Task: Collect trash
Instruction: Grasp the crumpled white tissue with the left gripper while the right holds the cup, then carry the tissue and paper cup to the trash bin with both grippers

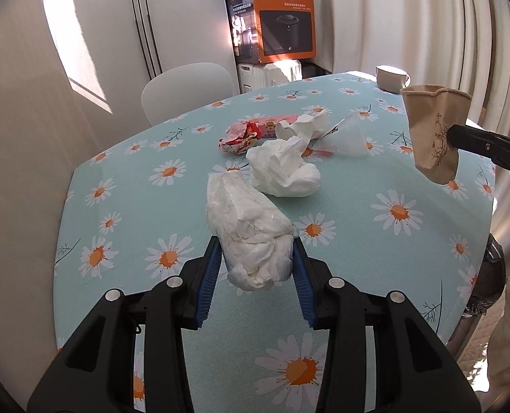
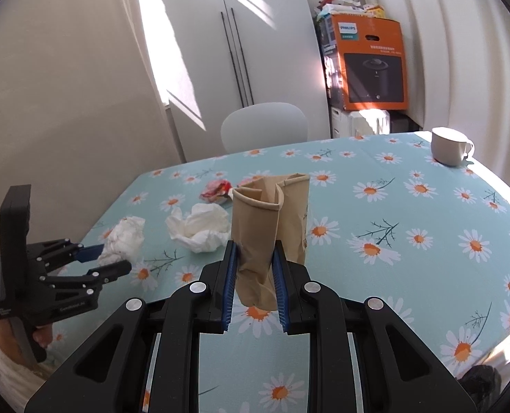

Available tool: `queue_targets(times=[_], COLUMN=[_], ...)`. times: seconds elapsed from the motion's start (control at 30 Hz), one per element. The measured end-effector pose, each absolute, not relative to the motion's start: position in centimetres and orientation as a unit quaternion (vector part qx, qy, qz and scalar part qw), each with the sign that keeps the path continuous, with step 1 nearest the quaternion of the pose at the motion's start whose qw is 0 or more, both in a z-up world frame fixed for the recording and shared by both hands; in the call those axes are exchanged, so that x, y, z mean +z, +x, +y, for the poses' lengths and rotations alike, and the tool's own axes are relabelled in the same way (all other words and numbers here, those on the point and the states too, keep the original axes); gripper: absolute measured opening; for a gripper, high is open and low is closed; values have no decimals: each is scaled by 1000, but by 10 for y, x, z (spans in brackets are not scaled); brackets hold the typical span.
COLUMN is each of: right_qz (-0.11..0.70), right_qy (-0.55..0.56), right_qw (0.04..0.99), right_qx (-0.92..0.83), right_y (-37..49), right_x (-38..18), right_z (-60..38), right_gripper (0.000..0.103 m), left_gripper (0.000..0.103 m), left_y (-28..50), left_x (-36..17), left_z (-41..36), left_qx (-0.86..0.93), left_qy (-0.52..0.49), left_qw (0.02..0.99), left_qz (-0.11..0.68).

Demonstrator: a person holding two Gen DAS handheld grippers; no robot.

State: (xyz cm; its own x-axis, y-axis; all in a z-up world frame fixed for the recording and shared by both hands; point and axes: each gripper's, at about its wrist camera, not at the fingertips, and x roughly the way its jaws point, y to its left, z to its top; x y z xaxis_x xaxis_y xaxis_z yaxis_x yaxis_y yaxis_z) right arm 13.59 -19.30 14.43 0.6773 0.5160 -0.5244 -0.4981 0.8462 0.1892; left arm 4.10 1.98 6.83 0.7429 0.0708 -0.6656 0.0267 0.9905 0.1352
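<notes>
- Now the left gripper [image 1: 257, 258] is closed on a white tissue wad wrapped in clear film [image 1: 248, 234]; both blue pads press its sides, and the wad stands out ahead toward 12 o'clock, lifted above the daisy tablecloth [image 1: 375, 275].
- Over on the other side, the right gripper [image 2: 255, 265] squeezes a crumpled brown paper cup [image 2: 265, 230], which stands upright between the pads with its open rim at 12 o'clock. In the left wrist view the same cup [image 1: 433, 130] hangs in the air at about 2 o'clock.
- On the table, just beyond the held wad at 12 o'clock, lies a loose crumpled tissue [image 1: 282, 168]. Behind it are a second tissue [image 1: 303, 125], a clear plastic wrapper [image 1: 347, 136] and a red snack wrapper [image 1: 242, 136], all near each other.
- A white mug [image 2: 449, 146] stands at the far edge of the table, at about 1 o'clock in the right wrist view, well apart from the trash.
- Behind the table, an orange box [image 2: 371, 62] carries the word "PHILIPS" and a picture of a dark appliance; the smaller writing on it is too small to read.
- The brown cup has a thin plant drawing on its side; the letters on the pink part of the snack wrapper I cannot read.
</notes>
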Motion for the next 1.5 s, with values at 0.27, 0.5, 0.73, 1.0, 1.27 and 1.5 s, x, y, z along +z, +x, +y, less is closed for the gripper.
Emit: queue_targets(times=[0.27,0.5,0.73,1.0,1.27,1.5], right_qz=[282,266,258,263,271,280], right_qy=[1,5,20,21,32,46], right_qw=[928,939,948,954,957,958], right_qx=[245,220,185,140,93,39], right_y=[120,106,103,115,124,122], right_x=[144,144,139,135,126,118], right_z=[-215,-246,-284,-323,-366,-410], right_gripper=[19,19,19,19,19,19], left_gripper=[42,42,42,42,42,42], left_y=[33,36,46,64,85,94], left_x=[76,79,80,81,79,75], left_z=[-10,-42,-75,-116,-159,-202], left_qx=[-9,-35,-60,-93,-130,-174], left_qy=[92,116,144,162,177,187], left_qw=[935,933,926,921,913,904], left_qz=[342,340,343,341,344,342])
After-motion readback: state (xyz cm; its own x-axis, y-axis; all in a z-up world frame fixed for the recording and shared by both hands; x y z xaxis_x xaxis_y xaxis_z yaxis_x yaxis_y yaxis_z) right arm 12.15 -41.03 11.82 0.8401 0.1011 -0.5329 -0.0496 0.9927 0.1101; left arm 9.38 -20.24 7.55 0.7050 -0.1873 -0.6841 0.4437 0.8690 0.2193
